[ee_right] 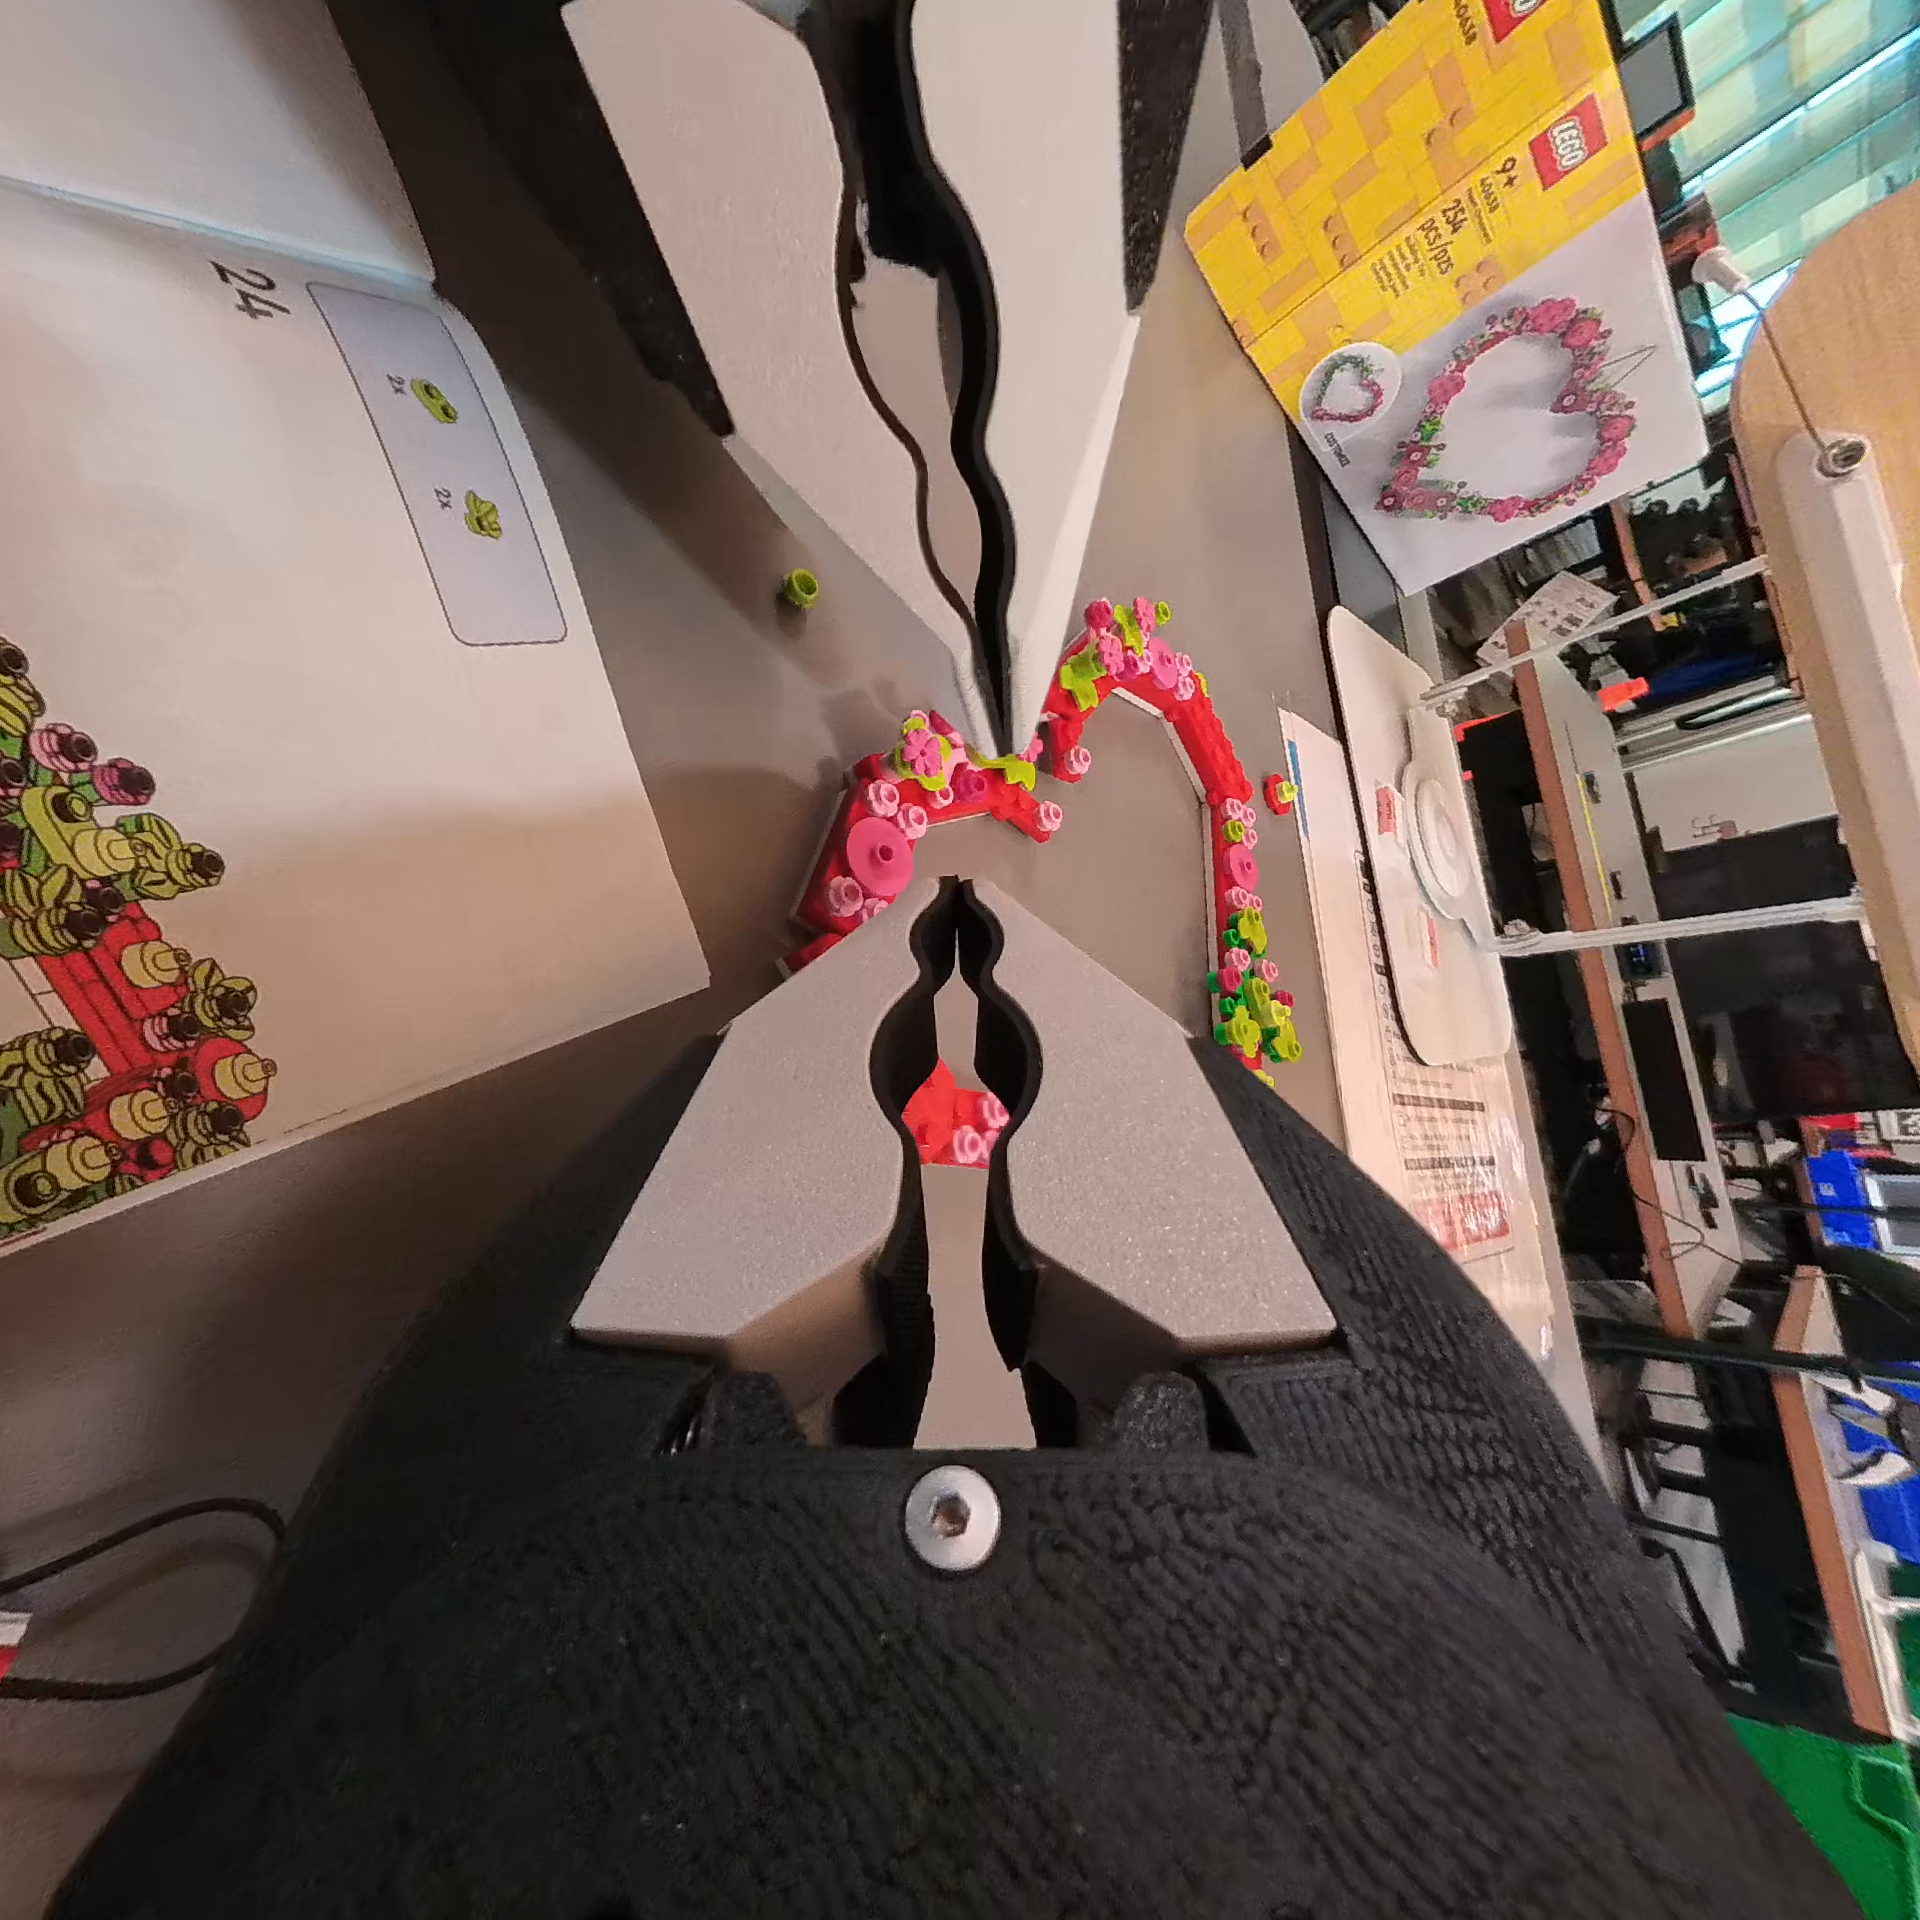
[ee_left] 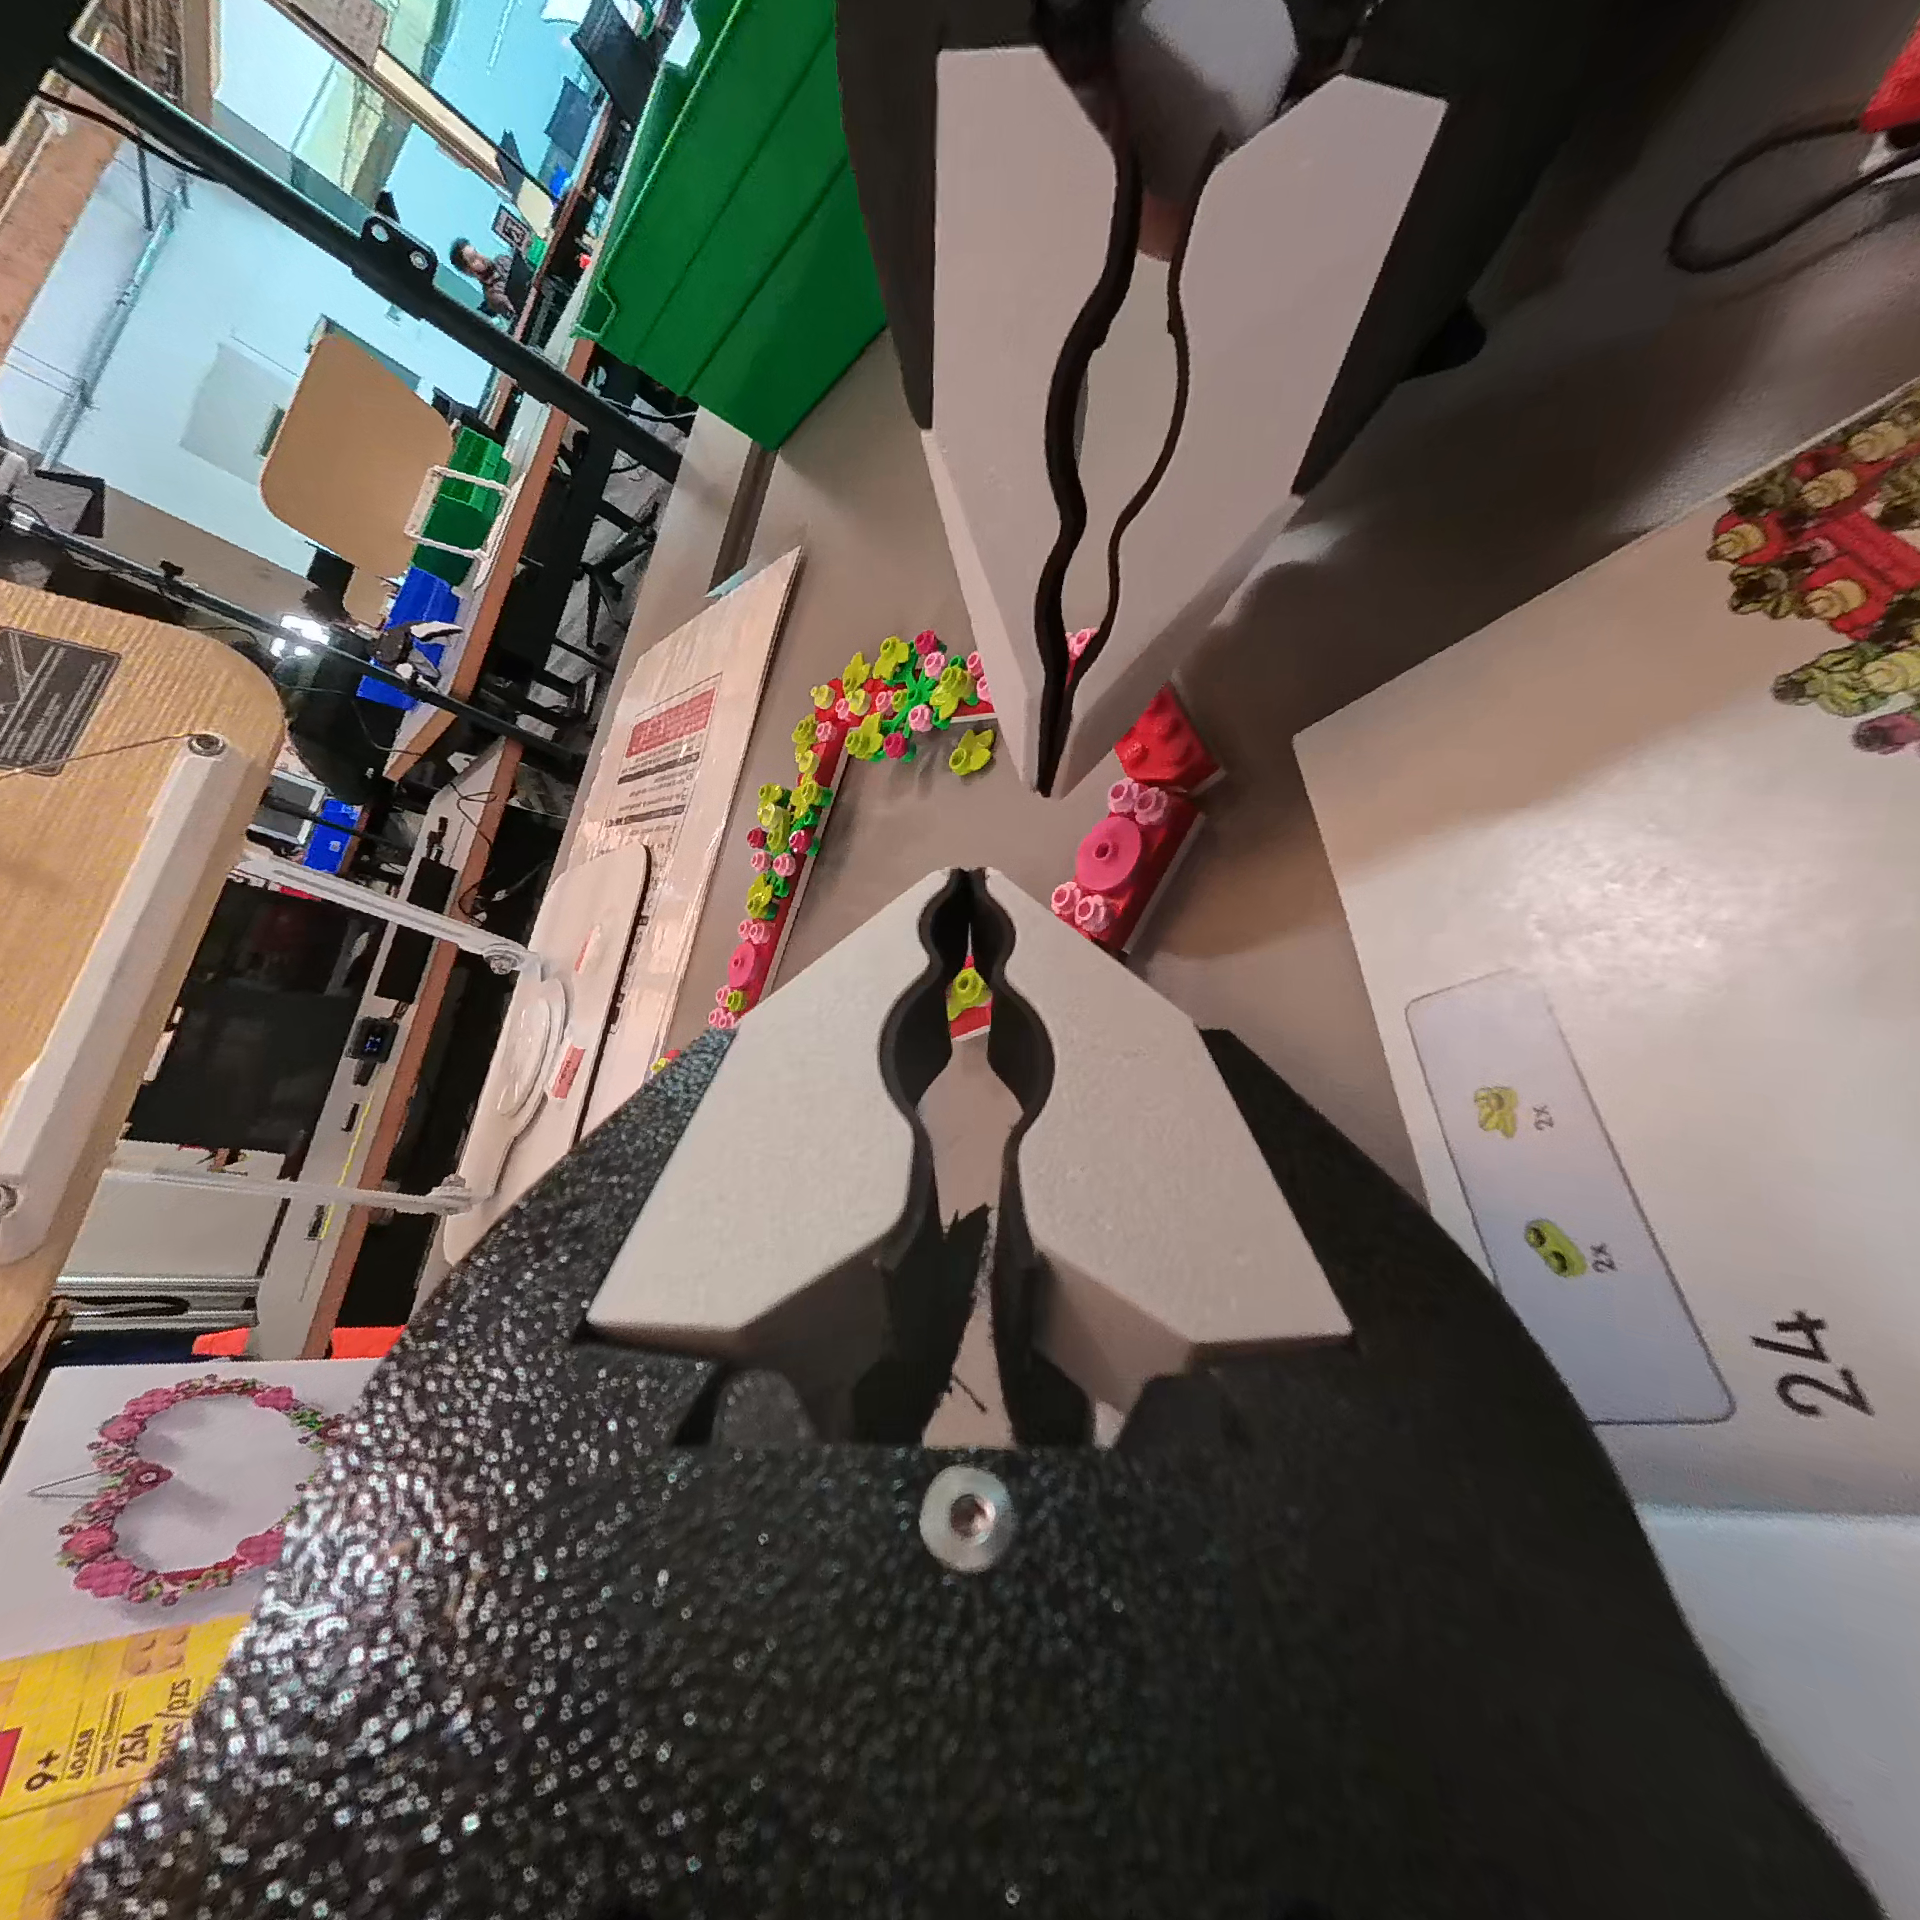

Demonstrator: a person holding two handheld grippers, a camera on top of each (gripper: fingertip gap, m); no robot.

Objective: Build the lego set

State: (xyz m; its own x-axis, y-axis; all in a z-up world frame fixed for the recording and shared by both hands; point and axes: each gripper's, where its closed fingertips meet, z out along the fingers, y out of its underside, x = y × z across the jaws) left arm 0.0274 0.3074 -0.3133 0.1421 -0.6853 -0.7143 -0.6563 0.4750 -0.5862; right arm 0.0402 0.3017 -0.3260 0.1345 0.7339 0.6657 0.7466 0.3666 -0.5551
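The red lego heart frame point(ee_left: 1127, 868) point(ee_right: 1216, 764), dotted with pink flowers and lime leaves, lies flat on the grey table point(ee_right: 1122, 862). My left gripper point(ee_left: 964, 878) is shut with nothing visible between its tips. In the right wrist view it point(ee_right: 1000, 740) comes down from the top, its tips at the heart's notch just above a lime leaf point(ee_right: 1010, 771). My right gripper point(ee_right: 958, 888) is shut and looks empty, beside the heart's lobe with the big pink disc point(ee_right: 881, 854). In the left wrist view it point(ee_left: 1049, 788) points at my left gripper, a short gap apart.
An open instruction booklet point(ee_left: 1621, 935) point(ee_right: 332, 748) lies beside the heart. The set's box point(ee_right: 1455, 312) point(ee_left: 156, 1507) is on the other side. A loose lime leaf point(ee_left: 971, 750), lime stud point(ee_right: 800, 587) and small red piece point(ee_right: 1278, 790) lie on the table. Green bins point(ee_left: 748, 208) stand behind.
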